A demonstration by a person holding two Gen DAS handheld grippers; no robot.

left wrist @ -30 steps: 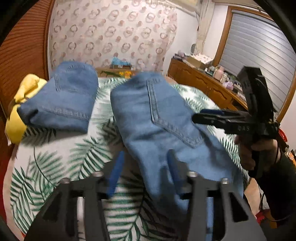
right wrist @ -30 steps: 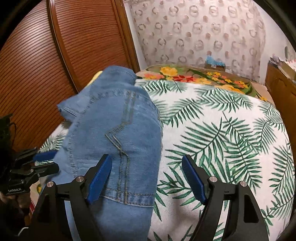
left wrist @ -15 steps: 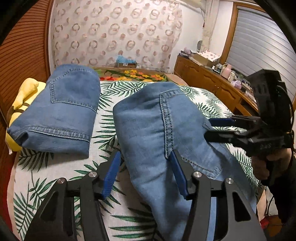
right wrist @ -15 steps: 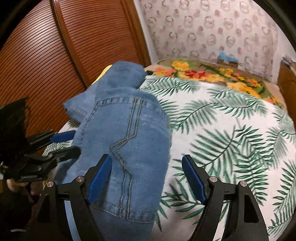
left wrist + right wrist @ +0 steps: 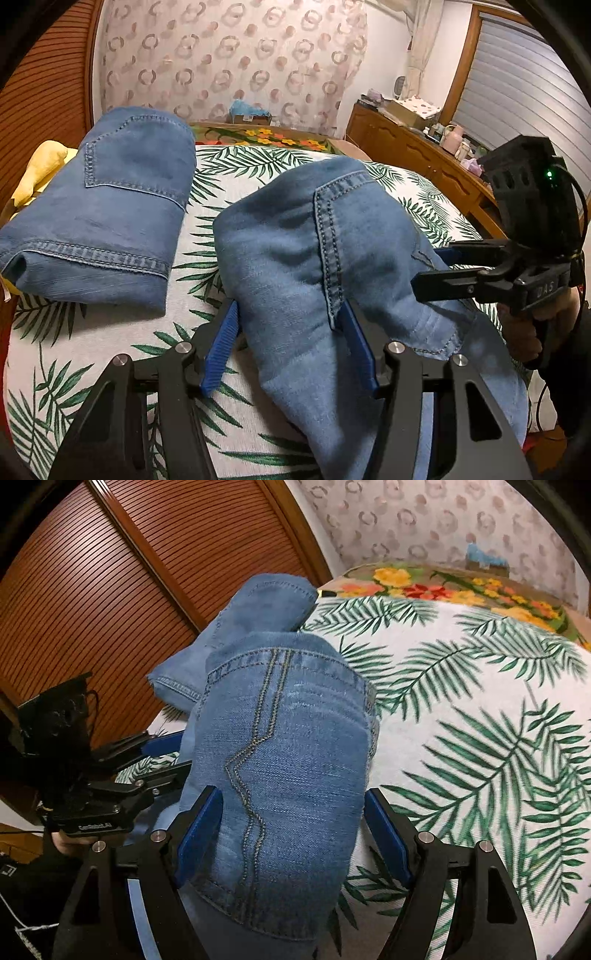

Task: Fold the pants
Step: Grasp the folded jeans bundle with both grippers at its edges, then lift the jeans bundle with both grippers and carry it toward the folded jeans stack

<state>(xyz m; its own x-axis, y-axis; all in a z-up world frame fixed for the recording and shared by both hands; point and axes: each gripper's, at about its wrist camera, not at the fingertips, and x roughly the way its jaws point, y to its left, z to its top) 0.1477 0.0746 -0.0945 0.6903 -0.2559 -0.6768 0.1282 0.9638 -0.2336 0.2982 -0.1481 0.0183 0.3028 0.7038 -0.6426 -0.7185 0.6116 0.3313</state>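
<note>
Pants in work: the blue denim pants with stitched seams (image 5: 310, 258) lie bunched in a rounded heap at the near edge of the bed with the white palm-leaf cover (image 5: 229, 184), the cloth draping over that edge toward both cameras.
Same pants, right wrist view: a doubled yellow-thread seam runs down the mound (image 5: 280, 760).
Left tongs (image 5: 290, 347): blue pads set moderately wide, with the denim heap lying between them; whether the pads press the cloth cannot be told. Seen from the right wrist view (image 5: 162, 753), they reach in at the heap's left side.
Right tongs (image 5: 293, 834): pads spread wide, either side of the denim mound, not closed on it. From the left wrist view (image 5: 439, 269) they come in sideways at the heap's right flank with a narrow gap between the fingers.
Second garment: a folded blue denim pair with a back pocket (image 5: 107, 214) rests flat on the bed, left of the heap and apart from it.
Yellow cloth (image 5: 40, 170): tucked behind the folded pair, by the brown slatted wooden door (image 5: 122, 590).
Far side: a wooden dresser with small items (image 5: 417, 147) stands along the right wall.
</note>
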